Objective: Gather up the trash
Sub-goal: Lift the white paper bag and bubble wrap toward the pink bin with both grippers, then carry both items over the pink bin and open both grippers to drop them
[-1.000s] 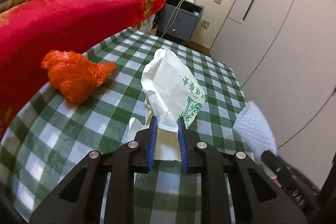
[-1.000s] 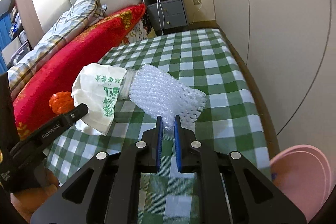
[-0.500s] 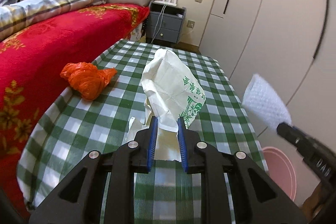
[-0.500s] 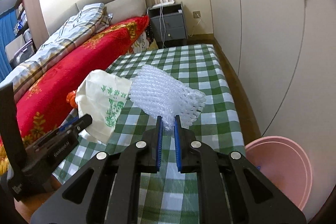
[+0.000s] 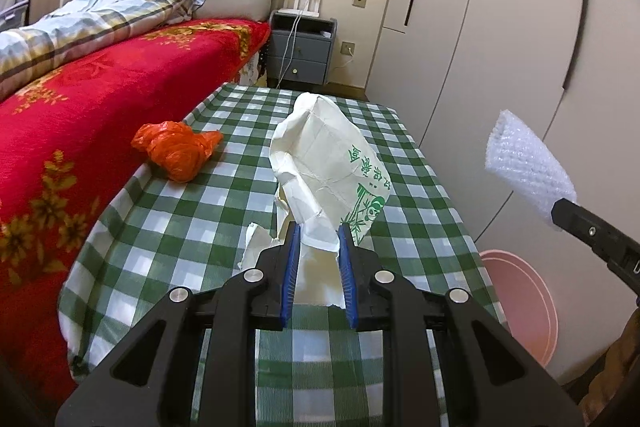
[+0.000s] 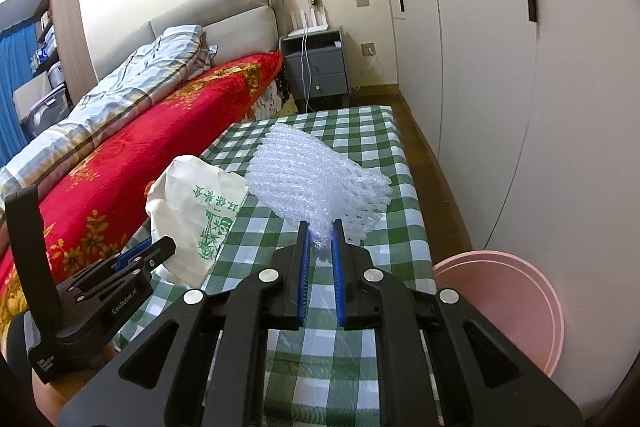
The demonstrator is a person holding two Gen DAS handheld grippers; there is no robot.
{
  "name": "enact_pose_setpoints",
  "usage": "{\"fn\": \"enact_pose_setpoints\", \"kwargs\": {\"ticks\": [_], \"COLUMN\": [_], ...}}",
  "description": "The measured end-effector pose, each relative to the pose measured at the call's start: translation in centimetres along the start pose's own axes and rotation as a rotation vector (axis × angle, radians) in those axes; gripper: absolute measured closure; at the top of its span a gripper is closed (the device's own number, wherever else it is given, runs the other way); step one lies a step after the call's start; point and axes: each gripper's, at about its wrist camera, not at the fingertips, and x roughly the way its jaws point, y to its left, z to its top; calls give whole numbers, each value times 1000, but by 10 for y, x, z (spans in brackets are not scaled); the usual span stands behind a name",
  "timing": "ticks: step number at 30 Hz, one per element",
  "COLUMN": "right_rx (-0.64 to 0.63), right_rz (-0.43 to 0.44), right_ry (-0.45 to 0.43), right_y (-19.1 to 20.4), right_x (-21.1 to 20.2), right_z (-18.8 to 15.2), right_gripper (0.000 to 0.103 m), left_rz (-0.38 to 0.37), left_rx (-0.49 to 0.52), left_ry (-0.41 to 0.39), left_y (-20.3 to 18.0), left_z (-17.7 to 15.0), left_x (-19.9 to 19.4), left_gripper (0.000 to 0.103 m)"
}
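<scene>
A: What does the left gripper (image 5: 318, 239) hold?

B: A white paper bag (image 5: 328, 171) with green pictures. The blue pads pinch its bottom edge, and the bag sticks up ahead of the fingertips, off the checked table (image 5: 200, 227)

A: And the right gripper (image 6: 320, 239)?

B: Its pads squeeze a wad of bubble wrap (image 6: 316, 179). The wrap fans out ahead of the tips, up in the air

A: What is hard to see?

B: The part of each thing down between the pads is hidden. The paper bag covers some of the table behind it. The pink bin (image 6: 512, 303) is cut off by the picture edge, low and to the right of the right gripper, so I cannot see inside it well

A: Does one camera show more?

B: Yes. Only the left camera shows the orange plastic bag (image 5: 178, 151), lying on the table ahead and to the left of the left gripper. The right camera shows more of the bin, and a hand (image 6: 24, 347) under the left gripper, mostly hidden
</scene>
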Motion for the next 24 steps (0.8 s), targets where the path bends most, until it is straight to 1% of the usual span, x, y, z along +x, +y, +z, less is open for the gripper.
{"fn": "enact_pose_setpoints", "kwargs": {"ticks": [12, 18, 24], "right_rx": [13, 28, 30], "right_rz": [-29, -47, -54], "right_ry": [-12, -17, -23], "right_y": [-11, -18, -16], "right_x": [-23, -28, -31], "right_z": [-8, -11, -11], "right_gripper": [92, 92, 92], "left_rz": [-36, -54, -65], "left_rx": [37, 47, 51], "left_ry": [6, 6, 4], "left_y": [-20, -28, -32], "left_z": [-12, -14, -16], "left_x": [-5, -5, -4], "left_gripper": [84, 84, 84]}}
